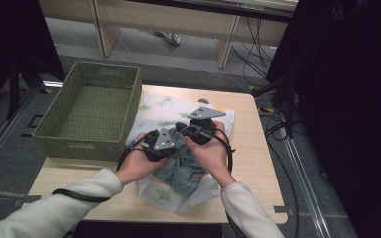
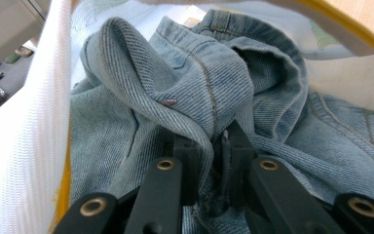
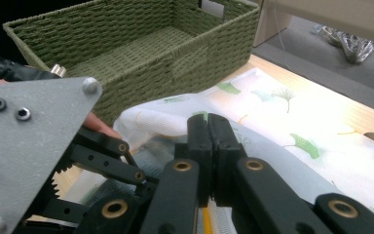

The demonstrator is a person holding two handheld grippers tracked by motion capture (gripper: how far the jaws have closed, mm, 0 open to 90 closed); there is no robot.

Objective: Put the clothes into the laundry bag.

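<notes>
Closest in: left gripper (image 2: 217,161), jaws pinching a fold of denim garment (image 2: 185,83) inside white leaf-print mesh bag (image 1: 178,111); right gripper (image 3: 209,146), jaws pressed together at bag's edge. Beyond, high view: green woven basket (image 1: 54,111), wooden table (image 1: 250,144).

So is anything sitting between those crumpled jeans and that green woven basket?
Nothing solid. The light-blue denim jeans lie inside a white leaf-print mesh bag, whose fabric runs up against the empty green woven basket. The left gripper pinches a denim fold.
</notes>
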